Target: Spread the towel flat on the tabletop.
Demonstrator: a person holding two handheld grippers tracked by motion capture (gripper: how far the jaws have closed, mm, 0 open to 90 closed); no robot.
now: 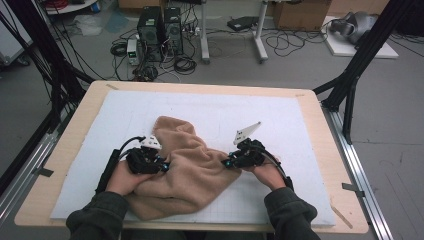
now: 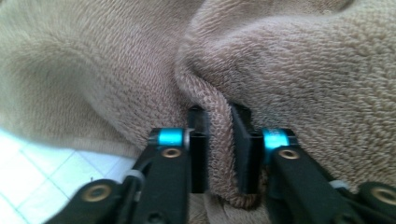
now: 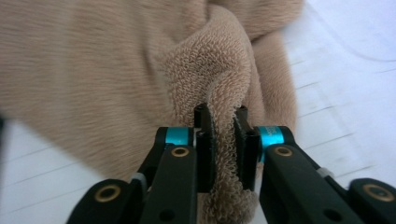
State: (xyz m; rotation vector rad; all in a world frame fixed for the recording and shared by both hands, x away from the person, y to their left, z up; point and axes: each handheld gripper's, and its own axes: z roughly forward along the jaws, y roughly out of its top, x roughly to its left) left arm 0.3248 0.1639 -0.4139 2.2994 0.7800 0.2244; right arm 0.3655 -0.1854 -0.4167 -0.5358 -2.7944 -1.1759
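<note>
Towel (image 1: 187, 167) lies crumpled mid-tabletop (image 1: 310, 107) between my tools: left tool (image 1: 164, 166) clamps its 9 o'clock edge, right tool (image 1: 227, 163) its 3 o'clock edge, both equally near.

tan terry towel (image 1: 187, 170), crumpled, near front edge of white mat (image 1: 280, 120).
</note>
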